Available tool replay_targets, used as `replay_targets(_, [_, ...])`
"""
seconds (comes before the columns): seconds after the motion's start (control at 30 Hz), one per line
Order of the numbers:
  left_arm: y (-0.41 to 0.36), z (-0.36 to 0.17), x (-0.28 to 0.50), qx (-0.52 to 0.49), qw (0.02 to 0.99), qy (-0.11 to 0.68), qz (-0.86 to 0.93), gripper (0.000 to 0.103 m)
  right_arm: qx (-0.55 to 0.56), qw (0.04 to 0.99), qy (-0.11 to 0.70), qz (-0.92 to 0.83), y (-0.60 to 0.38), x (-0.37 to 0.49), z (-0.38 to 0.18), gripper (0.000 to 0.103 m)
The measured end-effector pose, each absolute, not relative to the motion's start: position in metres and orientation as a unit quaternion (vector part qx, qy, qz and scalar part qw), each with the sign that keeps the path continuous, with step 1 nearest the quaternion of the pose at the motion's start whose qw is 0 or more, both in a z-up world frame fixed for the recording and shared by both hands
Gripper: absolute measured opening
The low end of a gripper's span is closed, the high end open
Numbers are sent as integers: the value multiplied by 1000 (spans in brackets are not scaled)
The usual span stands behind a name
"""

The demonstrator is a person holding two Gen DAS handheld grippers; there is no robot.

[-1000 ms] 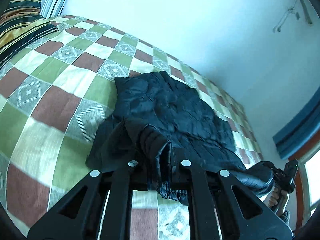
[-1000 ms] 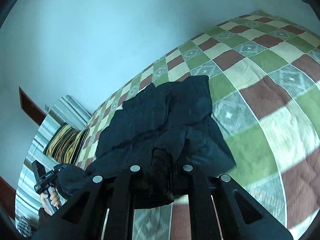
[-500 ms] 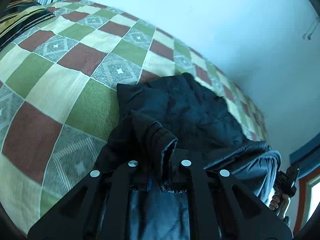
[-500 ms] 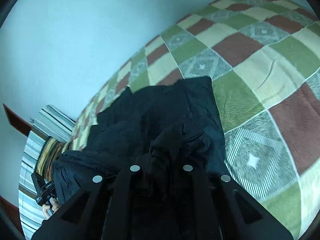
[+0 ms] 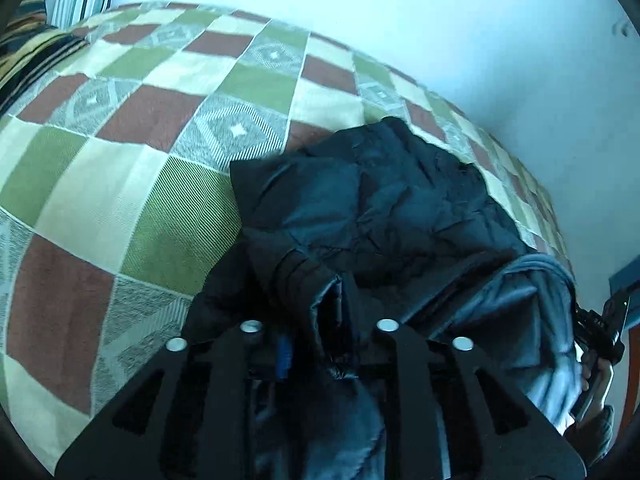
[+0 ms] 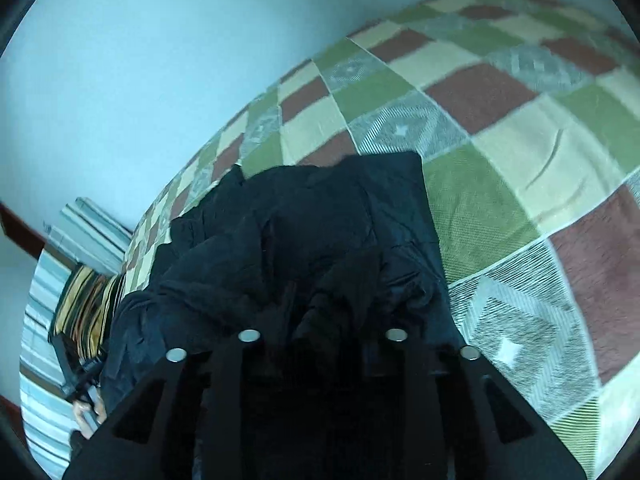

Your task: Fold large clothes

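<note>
Left wrist view: the left gripper [image 5: 320, 340] points down at a black jacket [image 5: 372, 208] that lies on a bed [image 5: 132, 184] under a checked cover of green, cream and brown squares. A bunched fold of the jacket, with its grey lining showing, sits between the jaws. The jaws have just been opening, and a gap shows on either side of the fold, so the pads no longer press on it. From the gripper the jacket spreads toward 12 and 1 o'clock, its far edge near the pale wall [image 5: 440, 40]. At 3 o'clock the jacket's other end is rolled up with the lining outward, and just beyond it a hand [image 5: 596, 380] holds the right gripper [image 5: 600, 324], whose jaws are hidden by cloth in this view. A striped pillow [image 5: 36, 52] lies at 10 o'clock.

Right wrist view: the right gripper [image 6: 322, 344] also points down at the jacket [image 6: 320, 224], with a dark fold of it between the jaws. These jaws have just been opening too and stand apart from the cloth. The jacket reaches toward 12 o'clock on the bed [image 6: 500, 128]. At 8 o'clock a hand [image 6: 86, 412] holds the left gripper [image 6: 76, 372] beside the striped pillow [image 6: 88, 308].
</note>
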State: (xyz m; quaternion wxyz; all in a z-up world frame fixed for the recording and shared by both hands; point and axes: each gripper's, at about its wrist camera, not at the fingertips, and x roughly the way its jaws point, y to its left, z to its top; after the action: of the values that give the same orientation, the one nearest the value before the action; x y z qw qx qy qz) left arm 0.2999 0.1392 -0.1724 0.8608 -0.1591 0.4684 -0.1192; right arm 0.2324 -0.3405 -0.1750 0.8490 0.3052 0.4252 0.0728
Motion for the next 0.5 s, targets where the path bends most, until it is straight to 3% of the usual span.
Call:
replay_targets(0.07, [148, -162, 289, -178, 862, 457, -131, 38, 299, 857, 412, 79, -345, 222, -164, 46])
replay_targets(0.1, [152, -157, 285, -189, 862, 450, -137, 48, 297, 862, 402, 83, -349, 214, -158, 58])
replay_targets(0.13, [157, -153, 281, -199, 862, 444, -141, 57, 295, 866, 395, 83, -352, 211, -154, 64])
replay_targets(0.27, [179, -137, 266, -220, 877, 410, -119, 70, 272, 877, 386, 86, -361, 202, -144, 64])
replay_targets(0.5, [188, -142, 271, -154, 885, 419, -135, 71, 190, 891, 399, 102, -357, 220, -149, 64])
